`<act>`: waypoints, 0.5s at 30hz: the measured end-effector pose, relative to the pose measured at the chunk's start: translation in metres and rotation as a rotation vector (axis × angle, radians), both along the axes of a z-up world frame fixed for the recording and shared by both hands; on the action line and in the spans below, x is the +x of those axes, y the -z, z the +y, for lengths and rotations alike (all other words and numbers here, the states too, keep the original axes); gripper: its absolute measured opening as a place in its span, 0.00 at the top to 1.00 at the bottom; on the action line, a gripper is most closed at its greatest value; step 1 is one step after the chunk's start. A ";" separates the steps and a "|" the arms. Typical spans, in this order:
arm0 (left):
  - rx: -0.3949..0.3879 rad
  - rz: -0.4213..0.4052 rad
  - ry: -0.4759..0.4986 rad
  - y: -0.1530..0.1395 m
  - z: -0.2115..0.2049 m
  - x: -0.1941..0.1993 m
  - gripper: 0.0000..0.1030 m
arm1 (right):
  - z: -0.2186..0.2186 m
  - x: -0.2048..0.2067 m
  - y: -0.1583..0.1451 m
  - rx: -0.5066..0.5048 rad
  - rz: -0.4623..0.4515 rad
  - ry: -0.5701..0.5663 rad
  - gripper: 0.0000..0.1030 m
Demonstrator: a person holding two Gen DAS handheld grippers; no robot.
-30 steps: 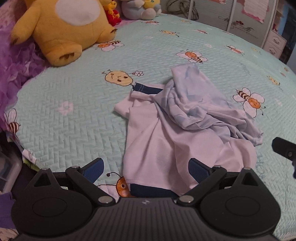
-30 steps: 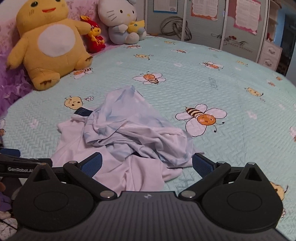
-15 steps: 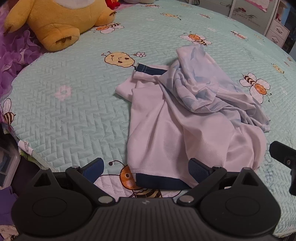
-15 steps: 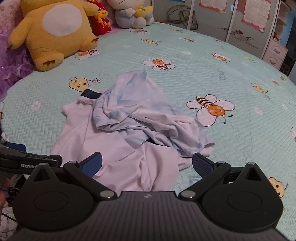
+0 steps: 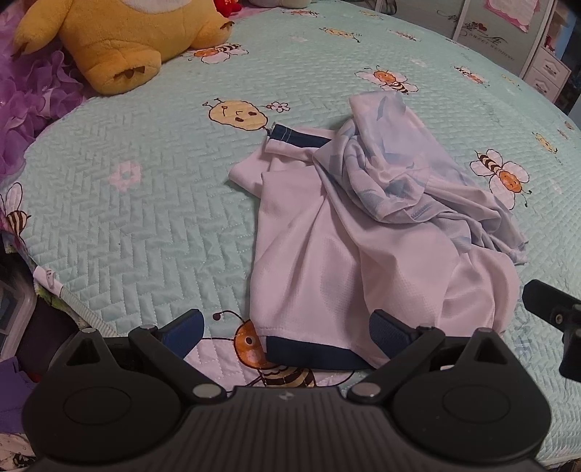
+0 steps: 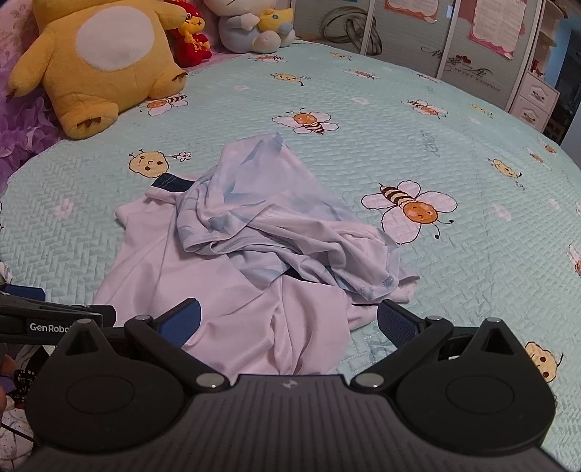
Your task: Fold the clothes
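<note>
Across the middle of both frames, on the bee-print bed [image 5: 145,203], a pale blue garment [image 5: 399,163] lies crumpled over a white shirt [image 5: 326,261], nothing folded yet, both tools, left tool [image 5: 287,326] and right tool [image 6: 288,319], spread wide and empty, so next likely means lifting the blue piece clear.

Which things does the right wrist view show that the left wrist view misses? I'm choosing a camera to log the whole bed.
Only the right wrist view shows the yellow plush's white belly, the red doll, the grey-white plush and the coiled cable. Only the left wrist view shows the white shirt's navy hem and the bee print under it. Both share the crumpled pale-blue garment lying on the white shirt, the navy cuff, the quilt, and open left gripper and right gripper.
</note>
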State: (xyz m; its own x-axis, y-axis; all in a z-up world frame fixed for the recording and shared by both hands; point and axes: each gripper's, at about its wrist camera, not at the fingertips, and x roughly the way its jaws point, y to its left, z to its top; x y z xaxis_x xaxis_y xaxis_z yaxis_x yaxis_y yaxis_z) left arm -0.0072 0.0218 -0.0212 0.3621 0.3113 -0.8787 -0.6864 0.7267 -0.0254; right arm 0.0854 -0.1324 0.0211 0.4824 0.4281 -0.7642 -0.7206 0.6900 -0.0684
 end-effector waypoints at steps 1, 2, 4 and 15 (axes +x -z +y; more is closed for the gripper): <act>-0.001 -0.002 0.000 0.000 0.000 0.000 0.03 | 0.000 -0.001 0.000 0.001 -0.002 -0.002 0.01; -0.004 -0.004 0.000 0.000 -0.001 0.000 0.03 | 0.000 -0.001 -0.001 0.002 -0.004 -0.002 0.01; -0.005 -0.009 0.000 0.001 -0.002 0.000 0.03 | 0.000 -0.001 -0.002 0.004 -0.005 -0.001 0.01; 0.030 0.001 0.032 0.001 -0.011 0.005 0.03 | -0.002 0.001 0.001 0.009 0.003 0.002 0.01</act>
State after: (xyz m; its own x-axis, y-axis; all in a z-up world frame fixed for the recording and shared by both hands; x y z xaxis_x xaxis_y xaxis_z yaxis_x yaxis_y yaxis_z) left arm -0.0020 0.0106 -0.0223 0.3712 0.3256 -0.8696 -0.6628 0.7488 -0.0025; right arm 0.0867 -0.1347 0.0205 0.4809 0.4345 -0.7616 -0.7197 0.6917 -0.0598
